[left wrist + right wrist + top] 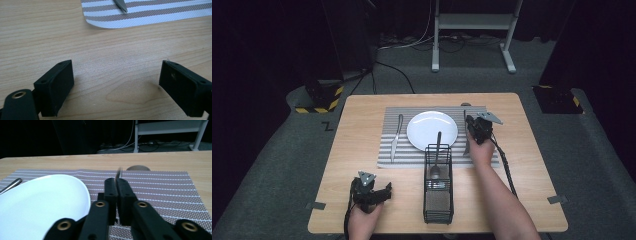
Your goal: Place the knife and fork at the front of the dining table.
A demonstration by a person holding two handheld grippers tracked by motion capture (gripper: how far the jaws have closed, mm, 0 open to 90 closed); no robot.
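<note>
Meanwhile, a fork [119,173] is pinched in the nearly closed right hand-held gripper [117,185] beside the plate [42,202]; the left hand-held gripper [116,87] is held wide open, empty, near the surface's [105,45] front edge.

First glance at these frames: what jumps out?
The white plate in the middle of the striped placemat, with a knife lying to its left. The right gripper, just right of the plate, is shut on a thin piece of cutlery. In front stands a black wire caddy holding a spoon, and the left gripper rests open on bare table.
</note>
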